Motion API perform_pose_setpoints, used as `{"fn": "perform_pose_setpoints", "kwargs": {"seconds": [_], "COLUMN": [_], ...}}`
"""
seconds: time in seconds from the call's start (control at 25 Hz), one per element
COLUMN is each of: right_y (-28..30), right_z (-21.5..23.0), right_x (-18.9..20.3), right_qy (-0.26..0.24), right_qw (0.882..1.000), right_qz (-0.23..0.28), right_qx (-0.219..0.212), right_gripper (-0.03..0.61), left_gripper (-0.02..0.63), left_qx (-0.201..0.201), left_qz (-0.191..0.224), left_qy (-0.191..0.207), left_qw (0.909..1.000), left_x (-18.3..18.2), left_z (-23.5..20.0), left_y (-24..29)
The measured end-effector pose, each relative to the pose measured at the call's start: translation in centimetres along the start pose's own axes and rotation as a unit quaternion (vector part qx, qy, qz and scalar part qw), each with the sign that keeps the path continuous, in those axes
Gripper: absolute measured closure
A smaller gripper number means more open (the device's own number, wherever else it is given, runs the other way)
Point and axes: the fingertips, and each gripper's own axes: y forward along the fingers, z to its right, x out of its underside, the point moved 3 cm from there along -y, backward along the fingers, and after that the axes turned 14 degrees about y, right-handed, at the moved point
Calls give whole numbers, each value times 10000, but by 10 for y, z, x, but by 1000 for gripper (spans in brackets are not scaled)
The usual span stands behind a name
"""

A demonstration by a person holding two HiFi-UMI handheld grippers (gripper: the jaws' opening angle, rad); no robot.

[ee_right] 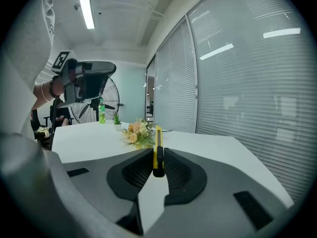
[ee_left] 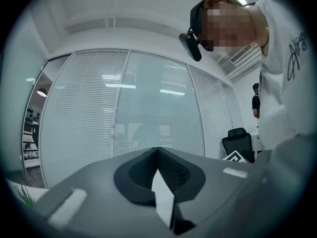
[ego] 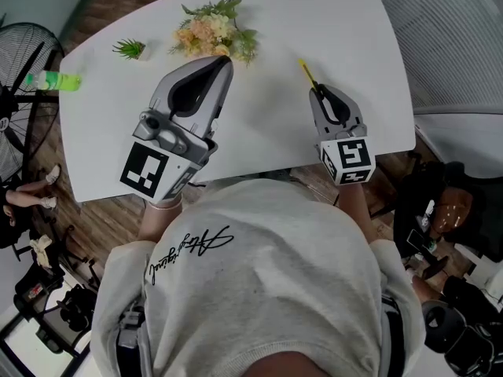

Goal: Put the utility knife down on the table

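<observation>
Currently, utility knife (ee_right: 158, 139): slim yellow snap-blade type, judged light, stiff and smooth-sided. It is pinched on edge by its rear end between the pads of the right tool (ee_right: 157, 158), with its nose projecting forward over the white table (ego: 330, 22), apparently not resting on it. Handling: likely to pivot or slip in so short a grip, so it is best taken mid-body across the flat sides, clear of the blade end, and laid flat. Left tool (ego: 222, 61): clenched on nothing, held apart to the left, near the flowers (ego: 212, 34).
</observation>
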Motion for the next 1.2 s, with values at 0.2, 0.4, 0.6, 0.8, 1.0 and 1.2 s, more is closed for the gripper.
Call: {"fn": "perform_pose_setpoints", "kwargs": {"seconds": [0.2,0.4,0.6,0.8,1.0,1.2], "right_y": [6,12,16,21,25,29], "right_z": [2,4,6,9,11,16], "right_x": [10,19,28,38,44,49], "right_qy": [-7,-23,-16,-16,-25,-12], "right_qw": [9999,9993,9985,9970,9956,9936], "right_qz": [-172,-367,-542,-763,-925,-1115], "right_qx": [12,25,49,91,106,158], "right_gripper": [511,511,511,511,511,511], "left_gripper": [615,615,616,615,615,615], "left_qx": [-38,-70,-94,-118,-133,-93], "left_qz": [-26,-45,-48,-57,-75,-98], "left_qy": [-6,-15,-19,-21,-39,-72], "left_qw": [10000,10000,9999,9999,9999,9999], "left_x": [2,3,3,4,6,9], "left_z": [-2,-5,-6,-8,-10,-8], "left_y": [-3,-4,-5,-6,-5,-2]}}
